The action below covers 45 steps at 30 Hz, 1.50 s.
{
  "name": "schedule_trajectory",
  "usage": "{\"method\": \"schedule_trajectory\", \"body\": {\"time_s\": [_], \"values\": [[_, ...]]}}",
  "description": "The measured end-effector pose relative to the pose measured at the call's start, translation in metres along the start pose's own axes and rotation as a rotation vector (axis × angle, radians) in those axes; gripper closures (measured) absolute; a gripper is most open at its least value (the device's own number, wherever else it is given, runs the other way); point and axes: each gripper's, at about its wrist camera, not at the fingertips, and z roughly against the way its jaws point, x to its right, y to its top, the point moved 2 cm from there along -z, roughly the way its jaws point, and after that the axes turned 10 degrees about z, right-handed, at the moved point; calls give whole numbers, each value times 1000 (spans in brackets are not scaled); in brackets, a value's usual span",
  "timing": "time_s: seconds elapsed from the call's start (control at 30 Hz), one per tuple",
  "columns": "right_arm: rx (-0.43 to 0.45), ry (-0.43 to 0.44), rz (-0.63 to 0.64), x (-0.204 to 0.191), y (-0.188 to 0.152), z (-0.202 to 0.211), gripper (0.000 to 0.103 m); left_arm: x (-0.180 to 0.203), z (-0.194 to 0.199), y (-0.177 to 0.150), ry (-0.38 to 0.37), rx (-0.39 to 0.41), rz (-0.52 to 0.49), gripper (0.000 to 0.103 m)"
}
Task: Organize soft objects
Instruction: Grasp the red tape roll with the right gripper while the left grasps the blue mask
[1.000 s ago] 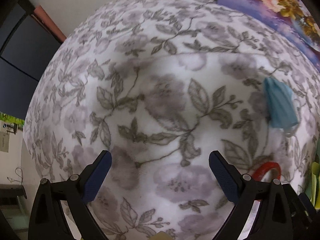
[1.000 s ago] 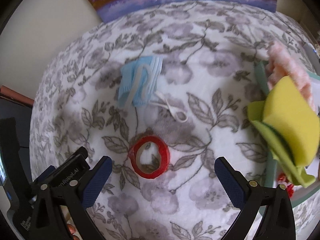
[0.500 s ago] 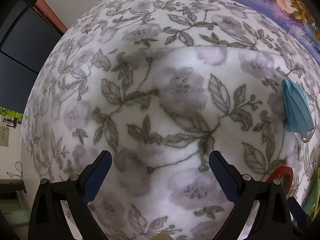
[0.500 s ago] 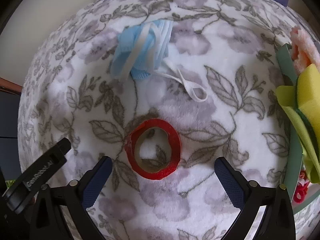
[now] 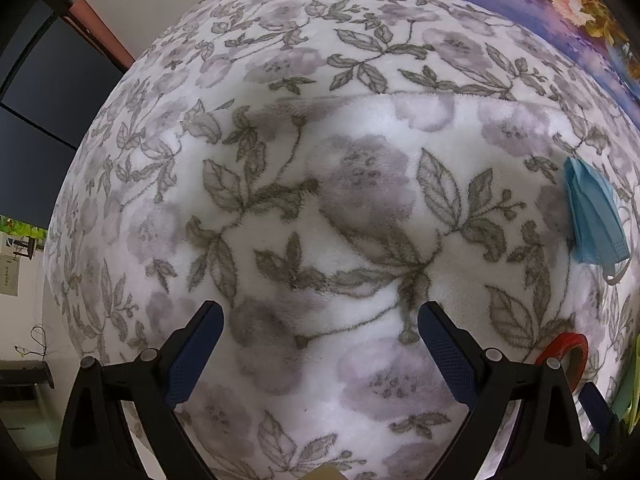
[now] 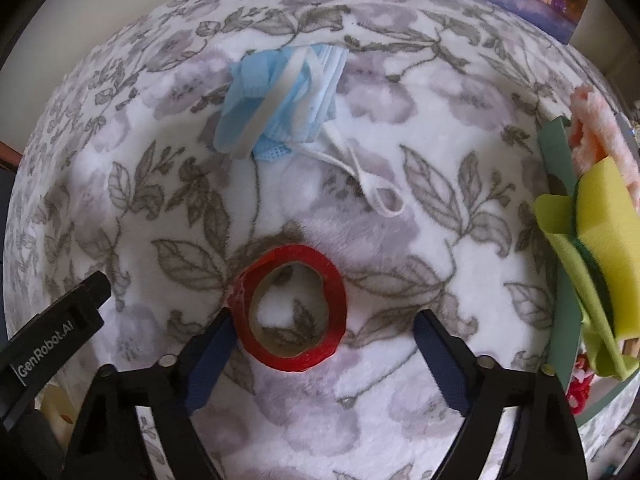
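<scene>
- Right gripper (image 6: 320,344): jaws closing from full width around the red tape roll (image 6: 294,308). The left pad is at the roll's rim, the right pad well apart from it. No clamp yet.
- A second ago the roll sat ahead of the fingertips; now it is down between them, so I've dropped onto it.
- Left gripper (image 5: 320,336): jaws wide apart, nothing between them, just floral blanket (image 5: 320,200). View barely changed over the last half second.
- Blue face mask (image 6: 280,100) lies crumpled beyond the roll, with its ear loop trailing toward it, untouched.
- Green tray (image 6: 560,240) at the right edge already holds the yellow sponge (image 6: 608,240) and a pink fluffy item (image 6: 596,120).
- My read: the tape goes first, the mask still to sort.
</scene>
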Motion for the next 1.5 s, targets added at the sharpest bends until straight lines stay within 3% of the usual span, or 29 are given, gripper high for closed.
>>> {"method": "schedule_trajectory", "body": {"time_s": [0.57,1.1,1.5], "values": [[32,79,-49,24,5,12,48,6,8,-3,21,30,-17,5],[80,170,-156,79,2,27,49,24,24,-7,11,92,-51,5],[151,217,-242,130,3,47,49,75,60,-8,-133,200,-95,5]]}}
